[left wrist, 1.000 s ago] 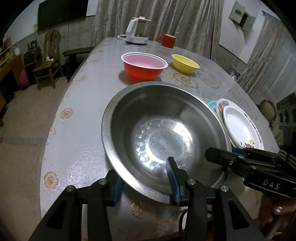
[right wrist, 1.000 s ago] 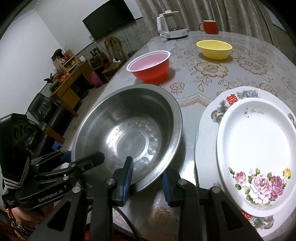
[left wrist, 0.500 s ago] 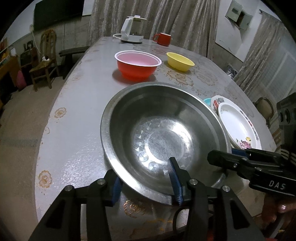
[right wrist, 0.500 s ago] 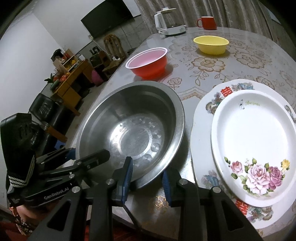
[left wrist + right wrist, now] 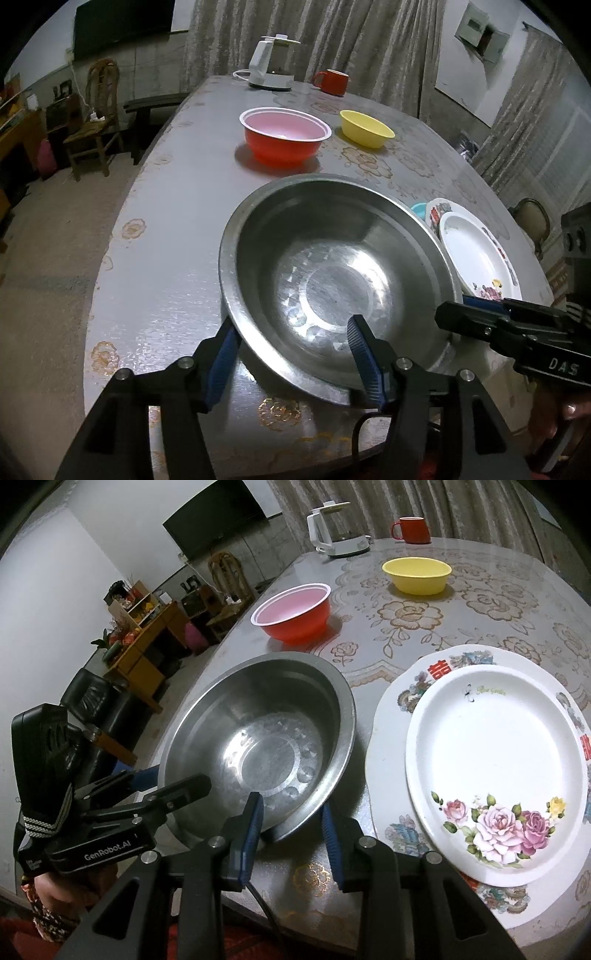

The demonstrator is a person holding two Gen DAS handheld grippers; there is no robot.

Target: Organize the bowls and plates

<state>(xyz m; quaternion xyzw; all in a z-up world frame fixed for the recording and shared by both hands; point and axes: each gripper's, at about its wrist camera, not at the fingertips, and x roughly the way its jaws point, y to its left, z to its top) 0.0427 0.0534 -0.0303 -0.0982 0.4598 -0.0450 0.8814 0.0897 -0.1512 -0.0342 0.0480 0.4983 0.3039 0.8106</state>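
While both grippers hover at the near edge of the table, the steel bowl sits upright just in front of them, mouth up, round with no long axis to speak of, and nothing inside but reflections. The left gripper straddles the bowl's near rim, one blue pad outside the wall, the other over the inside; its jaws have just been opening and now stand wide, neither pad pressing the metal. The right gripper is set across the near right part of the rim with a narrower gap, left pad inside, right pad outside; no squeeze on the wall shows, so it reads as apart rather than clamped.

Just right of the bowl lie two stacked plates: a white rose plate on top of a larger patterned plate, both flat and bare of food. The left wrist view catches a sliver of something turquoise behind the bowl beside those plates, which the right view hides.

Further back stands a red bowl with a pale inside, empty, and right of it a yellow bowl, also empty. At the far end, a white kettle and a red mug. The right view alone shows a wooden cabinet and a dark sofa off to the left.
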